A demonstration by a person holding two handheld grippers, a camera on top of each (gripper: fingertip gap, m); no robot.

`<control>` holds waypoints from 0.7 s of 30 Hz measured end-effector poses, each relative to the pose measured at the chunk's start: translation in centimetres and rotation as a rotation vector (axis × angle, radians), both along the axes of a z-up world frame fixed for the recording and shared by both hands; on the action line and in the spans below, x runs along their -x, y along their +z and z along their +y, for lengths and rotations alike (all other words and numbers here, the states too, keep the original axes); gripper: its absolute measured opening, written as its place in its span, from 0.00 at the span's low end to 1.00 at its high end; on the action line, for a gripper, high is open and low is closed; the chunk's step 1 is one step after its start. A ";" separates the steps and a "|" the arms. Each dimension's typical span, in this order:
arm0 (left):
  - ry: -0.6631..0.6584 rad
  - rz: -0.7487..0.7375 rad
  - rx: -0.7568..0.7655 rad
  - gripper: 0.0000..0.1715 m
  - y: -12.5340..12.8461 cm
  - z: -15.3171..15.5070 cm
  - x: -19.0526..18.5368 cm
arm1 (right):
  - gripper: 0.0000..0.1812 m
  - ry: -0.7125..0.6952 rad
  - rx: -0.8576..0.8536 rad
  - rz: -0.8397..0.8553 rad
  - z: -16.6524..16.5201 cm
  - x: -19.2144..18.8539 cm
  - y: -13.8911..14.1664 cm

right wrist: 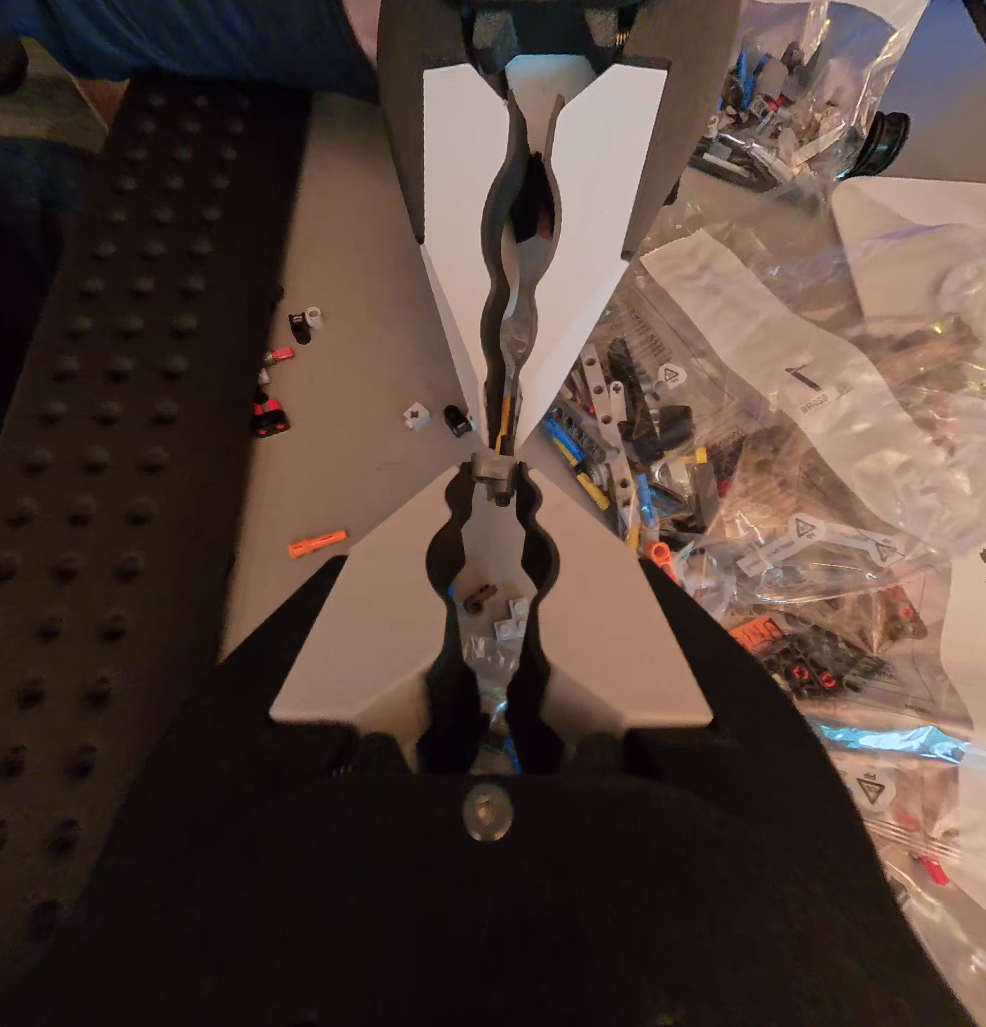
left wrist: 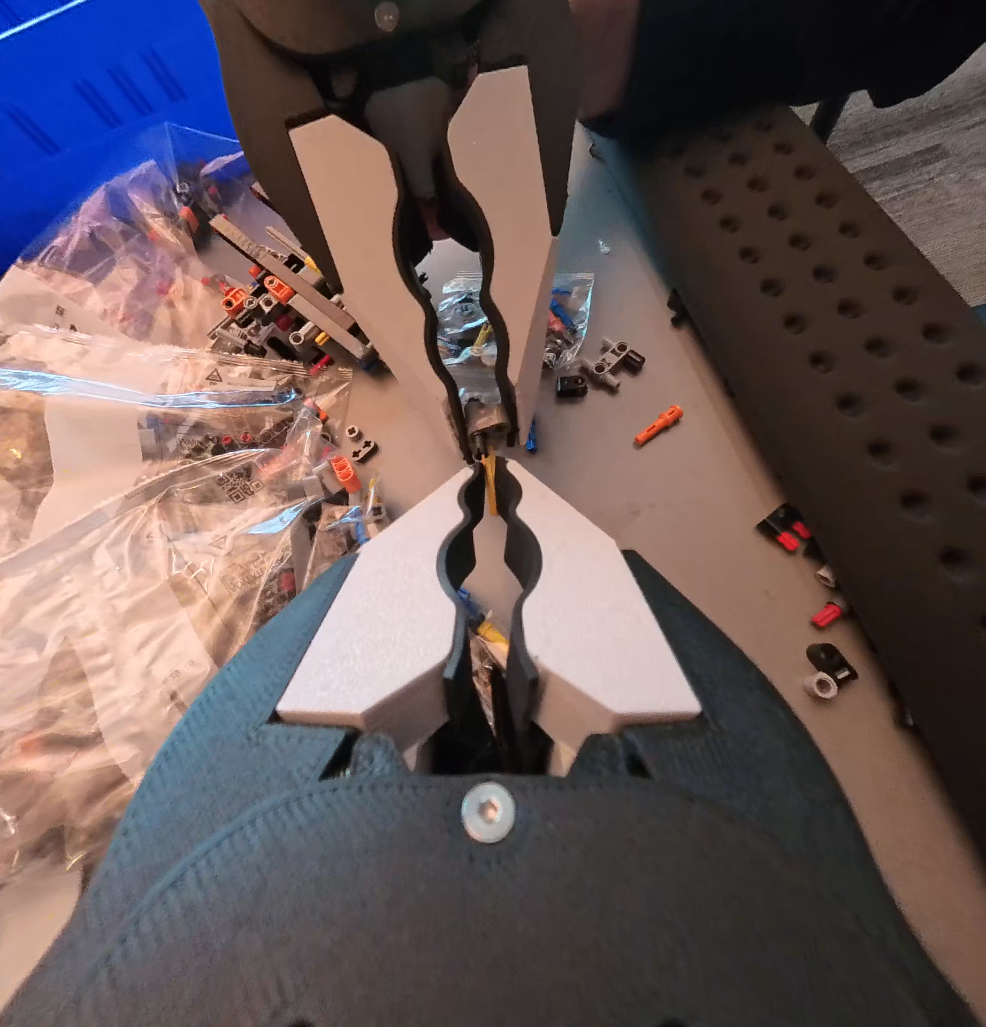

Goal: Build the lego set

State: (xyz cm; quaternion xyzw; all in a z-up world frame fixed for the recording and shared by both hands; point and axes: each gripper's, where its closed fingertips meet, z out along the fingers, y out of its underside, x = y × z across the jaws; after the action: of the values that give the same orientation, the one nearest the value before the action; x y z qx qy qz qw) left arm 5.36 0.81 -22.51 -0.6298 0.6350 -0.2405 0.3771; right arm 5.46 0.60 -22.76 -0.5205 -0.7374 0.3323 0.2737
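Observation:
My left gripper [left wrist: 489,472] is shut on a thin yellow axle [left wrist: 491,489] and holds it above the grey table [left wrist: 646,500]. My right gripper [left wrist: 489,442] comes in from opposite, tip to tip, shut on a small grey connector piece [left wrist: 488,423]. The axle's end meets the connector. In the right wrist view, the right gripper [right wrist: 495,471] grips the grey connector [right wrist: 499,482]. There the left gripper [right wrist: 504,442] holds the yellow axle [right wrist: 505,414] just beyond it.
Clear bags of Lego parts [left wrist: 146,472] pile up on one side, also in the right wrist view [right wrist: 757,444]. A partly built assembly [left wrist: 279,317] lies by a blue bin [left wrist: 90,100]. An orange pin [left wrist: 658,425] and small loose pieces [left wrist: 615,358] lie near a black perforated panel [left wrist: 868,361]. Less than 4 cm separates the two grippers' tips. From the right gripper's tips to the orange pin [left wrist: 658,425] is close to 8 centimeters. It is also in sight in the right wrist view [right wrist: 319,538].

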 end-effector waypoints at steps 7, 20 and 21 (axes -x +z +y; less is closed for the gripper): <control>-0.023 0.015 -0.038 0.01 0.8 -0.5 0.3 | 0.06 0.018 0.016 0.025 -0.3 -0.2 0.6; 0.017 0.000 -0.002 0.00 1.5 0.1 2.3 | 0.00 -0.029 -0.018 0.069 0.8 -0.6 1.2; 0.028 0.035 -0.008 0.01 0.8 0.3 2.4 | 0.07 -0.051 -0.046 0.073 1.0 -0.3 1.3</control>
State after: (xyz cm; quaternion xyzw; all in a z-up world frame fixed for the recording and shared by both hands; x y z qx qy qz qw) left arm 2.92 1.13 -21.74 -0.6412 0.6336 -0.2215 0.3719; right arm 5.77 1.63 -21.44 -0.5203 -0.7209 0.3270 0.3205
